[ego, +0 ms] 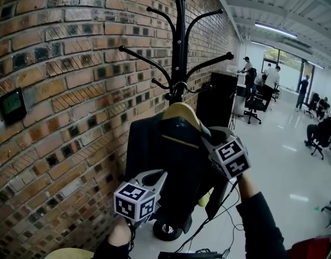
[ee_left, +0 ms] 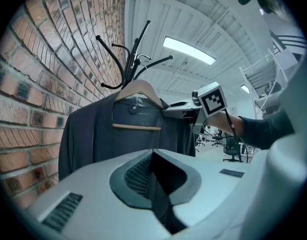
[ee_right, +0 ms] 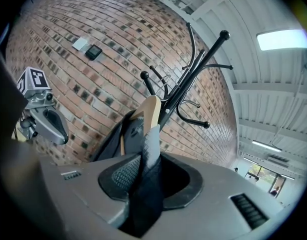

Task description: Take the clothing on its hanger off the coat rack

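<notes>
As it hangs, dark charcoal jacket (ego: 149, 150), pale wooden hanger (ego: 180, 111)

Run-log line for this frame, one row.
left gripper: shut on jacket, low | right gripper: shut on jacket shoulder | hanger: hook on coat rack

Left gripper (ego: 163, 175): low and left of the coat rack (ego: 179, 47), pointing level toward it, marker cube nearest the camera; jaws pressed together on a fold of the dark jacket (ego: 149, 144). Left hand (ego: 119, 235): wrapped round the grip, under the cube, at the bottom edge of the head view.

Right gripper (ego: 207, 139): right of the coat rack and higher than the left gripper, pointing level and angled in toward the pole; jaws partly closed, clamped on dark cloth at the jacket's shoulder. Right forearm (ego: 260, 225): in a dark sleeve, reaching up from the lower right, wrist just behind the cube.
</notes>
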`<state>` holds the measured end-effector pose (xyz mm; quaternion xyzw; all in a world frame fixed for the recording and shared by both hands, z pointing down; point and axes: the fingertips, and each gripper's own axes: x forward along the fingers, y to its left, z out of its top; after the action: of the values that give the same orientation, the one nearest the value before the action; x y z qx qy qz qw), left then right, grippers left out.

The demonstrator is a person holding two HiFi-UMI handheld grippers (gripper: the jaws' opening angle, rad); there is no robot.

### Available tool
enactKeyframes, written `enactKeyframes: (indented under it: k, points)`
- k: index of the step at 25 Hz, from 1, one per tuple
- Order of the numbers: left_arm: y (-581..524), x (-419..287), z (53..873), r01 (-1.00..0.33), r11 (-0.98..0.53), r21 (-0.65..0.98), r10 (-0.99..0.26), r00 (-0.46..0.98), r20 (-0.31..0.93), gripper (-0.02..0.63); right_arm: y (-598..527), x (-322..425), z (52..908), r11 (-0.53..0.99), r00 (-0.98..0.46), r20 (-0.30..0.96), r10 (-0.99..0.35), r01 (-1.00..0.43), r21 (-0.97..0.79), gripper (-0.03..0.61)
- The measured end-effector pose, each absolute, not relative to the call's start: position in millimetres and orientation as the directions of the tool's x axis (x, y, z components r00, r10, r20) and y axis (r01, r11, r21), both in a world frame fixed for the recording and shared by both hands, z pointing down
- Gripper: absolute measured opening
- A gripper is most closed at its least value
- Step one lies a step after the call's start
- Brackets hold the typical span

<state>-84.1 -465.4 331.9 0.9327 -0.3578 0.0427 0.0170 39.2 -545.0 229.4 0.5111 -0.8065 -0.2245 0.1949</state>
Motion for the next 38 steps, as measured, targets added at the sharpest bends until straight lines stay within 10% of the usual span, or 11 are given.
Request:
enactKeyframes:
  k: [16,38]
  points:
    - [-430,-20,313,-0.758,-0.651,-0.04,-0.758,0.648,0.075,-0.009,-483,103,222,0.472,-0.53,0.082,-0.844,-0.662,0.582,0.084]
    - [-263,-18,295,-0.994,-0.069,-0.086,-0.994,0.061,0.094,-0.009,-386,110,246,0.714,-0.867,0.155,-0.474,-0.275,0.644,0.083]
